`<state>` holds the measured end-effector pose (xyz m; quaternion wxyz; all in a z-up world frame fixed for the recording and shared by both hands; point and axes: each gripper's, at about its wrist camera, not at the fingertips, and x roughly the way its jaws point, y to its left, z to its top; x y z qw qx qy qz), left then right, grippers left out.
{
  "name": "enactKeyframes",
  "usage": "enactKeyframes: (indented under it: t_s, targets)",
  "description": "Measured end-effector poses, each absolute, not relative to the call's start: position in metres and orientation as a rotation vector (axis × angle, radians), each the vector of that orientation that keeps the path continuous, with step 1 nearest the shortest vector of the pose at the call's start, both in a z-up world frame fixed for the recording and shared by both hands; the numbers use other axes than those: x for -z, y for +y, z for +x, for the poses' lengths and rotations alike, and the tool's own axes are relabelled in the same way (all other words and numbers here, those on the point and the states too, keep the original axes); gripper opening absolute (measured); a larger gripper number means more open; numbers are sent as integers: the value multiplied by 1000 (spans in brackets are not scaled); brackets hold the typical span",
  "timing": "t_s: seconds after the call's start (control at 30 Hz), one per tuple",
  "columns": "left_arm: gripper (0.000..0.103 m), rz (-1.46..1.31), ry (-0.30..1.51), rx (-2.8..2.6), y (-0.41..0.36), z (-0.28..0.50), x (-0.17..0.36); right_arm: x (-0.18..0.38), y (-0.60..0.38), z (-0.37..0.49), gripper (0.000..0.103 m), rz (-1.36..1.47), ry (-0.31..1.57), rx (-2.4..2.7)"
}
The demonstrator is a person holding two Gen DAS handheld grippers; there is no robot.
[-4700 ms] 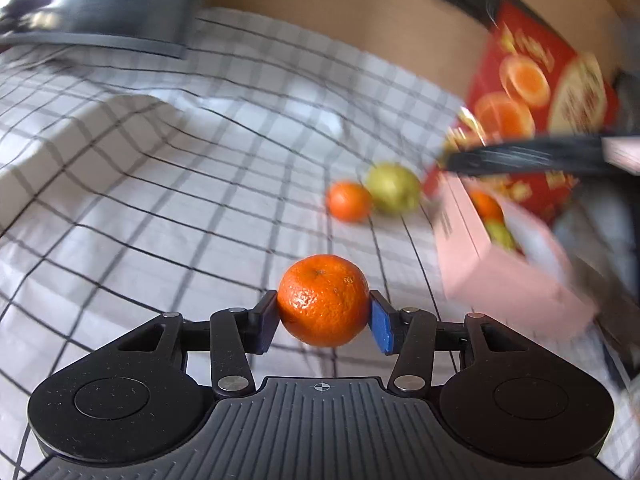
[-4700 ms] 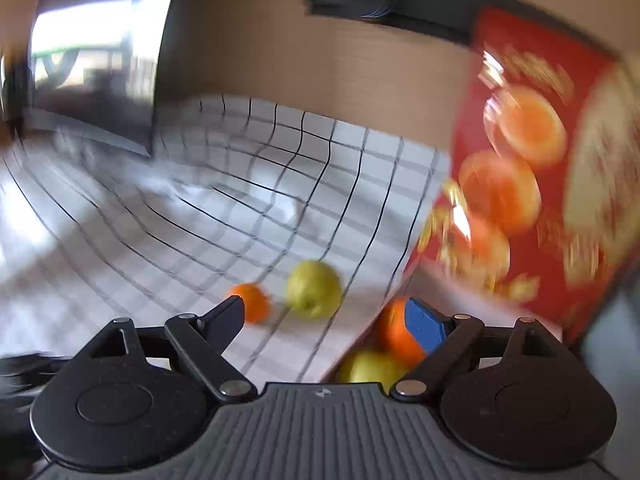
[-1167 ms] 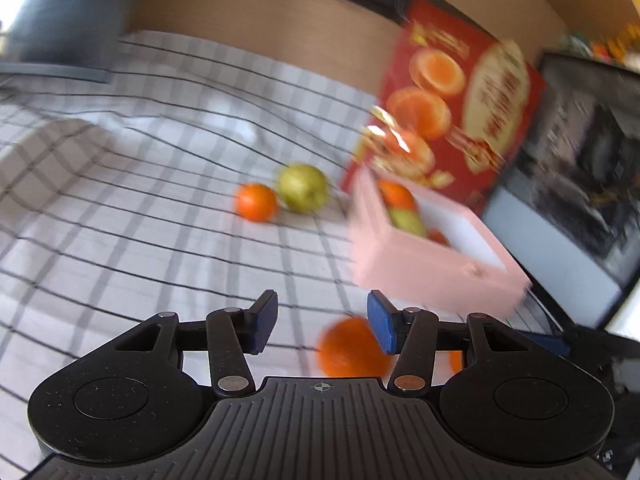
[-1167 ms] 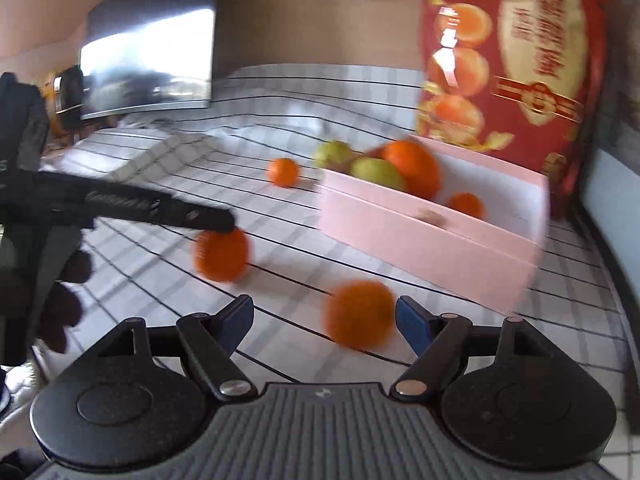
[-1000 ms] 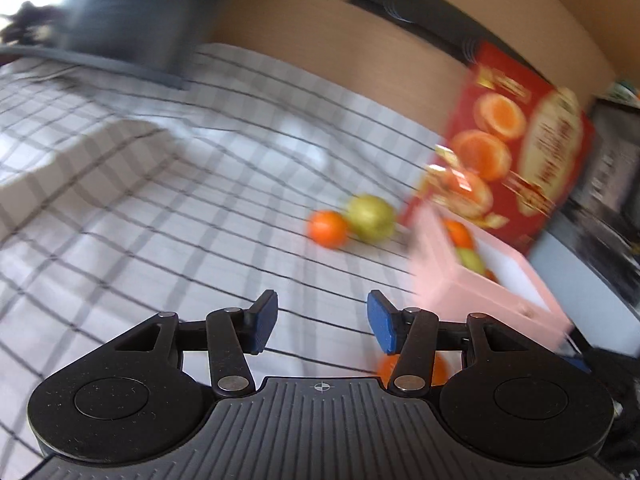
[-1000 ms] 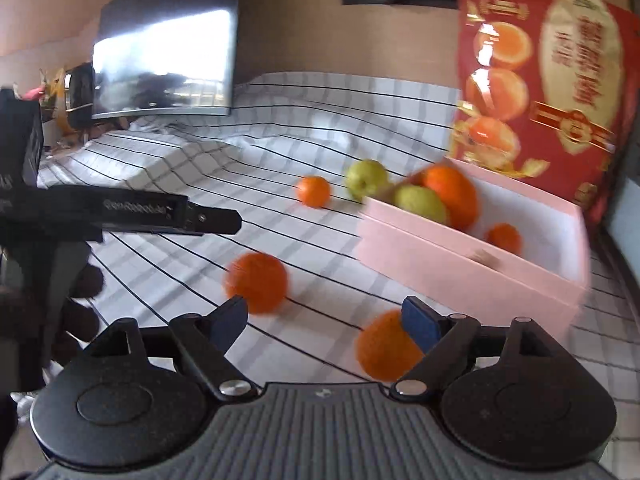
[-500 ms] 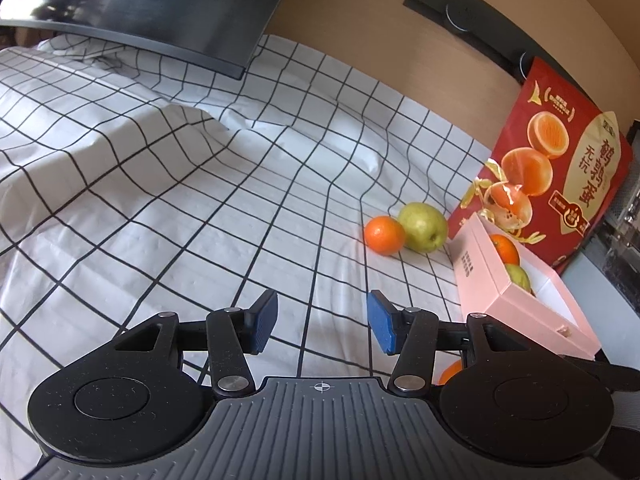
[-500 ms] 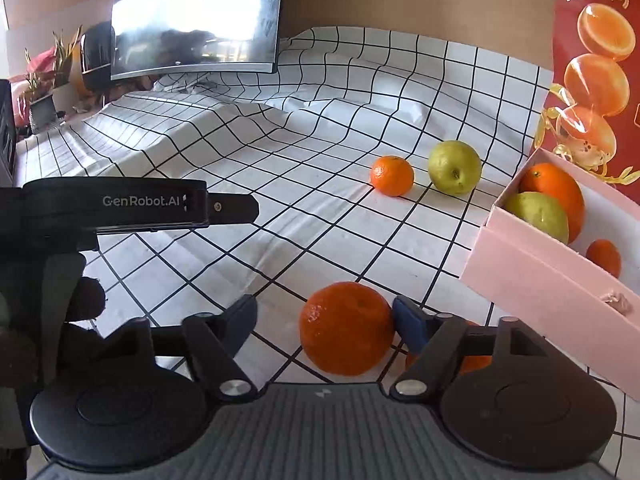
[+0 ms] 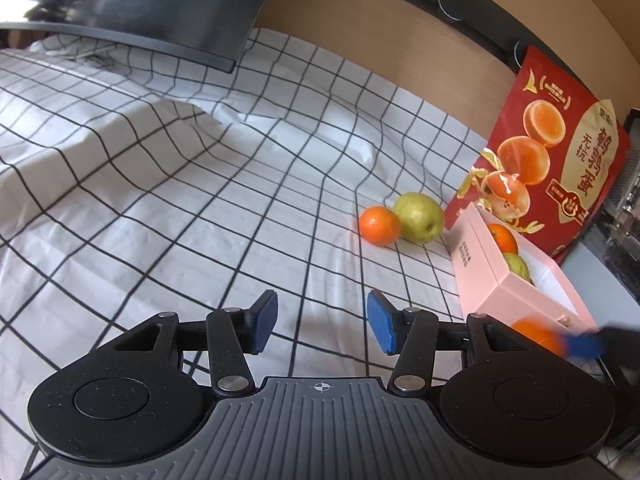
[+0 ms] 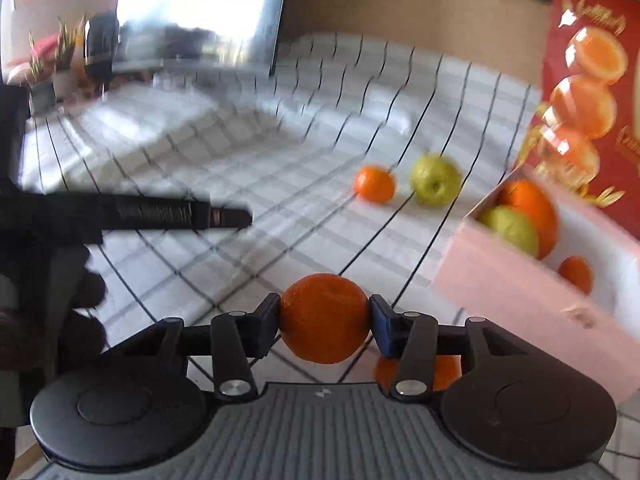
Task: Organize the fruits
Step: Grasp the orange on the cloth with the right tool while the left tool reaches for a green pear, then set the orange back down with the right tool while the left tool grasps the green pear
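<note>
While clamped between the right gripper point(image 10: 325, 317) jaws, one orange point(image 10: 325, 318); left gripper point(image 9: 322, 322) jaws spread, empty.

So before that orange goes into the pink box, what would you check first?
1. Grip: the right gripper has its fingers pressed on both sides of the round orange tangerine. Ok.
2. Room in the pink cardboard box: white floor shows beside the fruit inside. Ok.
3. Path to the box: nothing stands between. Ok.
4. Second orange fruit low behind the right fingers: mostly hidden, clearance cannot tell.
5. Left gripper: open, empty, off to the side. Ok.
6. Loose small orange and green pear on the checked cloth: still outside the box. Not ok.
</note>
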<state>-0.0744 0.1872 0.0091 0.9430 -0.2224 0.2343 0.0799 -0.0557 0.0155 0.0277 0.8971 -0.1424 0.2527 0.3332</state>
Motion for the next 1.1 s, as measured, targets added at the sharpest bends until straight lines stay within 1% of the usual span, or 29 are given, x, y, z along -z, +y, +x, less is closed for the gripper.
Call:
enactKeyframes:
  t_s: [0.13,0.2,0.3,0.4,0.5,0.63,0.73,0.83,0.93,1.0,1.1]
  targets:
    - [54,-443,476,-152,186,-75,-9,-62,-31,-64,47,-217,429,-634]
    - [54,-429,485,-133,181,-73,-10,-67,-61,-64,47,-195,417,-570]
    - [54,-427,511,-41,168,-60,-13,-55,-99,-61,47,-193,428,-442]
    - [54,-439,491,38,158,-37,-32,-31,-128,-46,47,-167,515,-355]
    - [54,-463,489,51,160,8,-58,-14,-145,-36,47,-112,572,-340]
    - [54,-451,593,38,155,90,-85,-1,-146,-34,47,-106,571,-354]
    - [54,-380,699,-1,140,144,-84,2,-141,-34,48,-113,558,-362]
    - [54,-265,807,-62,124,181,-69,1,-143,-36,48,-105,540,-384]
    - [65,-252,854,-103,120,200,-55,1,-145,-40,48,-104,533,-406]
    - [67,-269,875,-101,118,206,-50,2,-145,-40,48,-97,537,-432]
    - [72,-279,905,-112,113,215,-42,2,-146,-38,49,-84,543,-440]
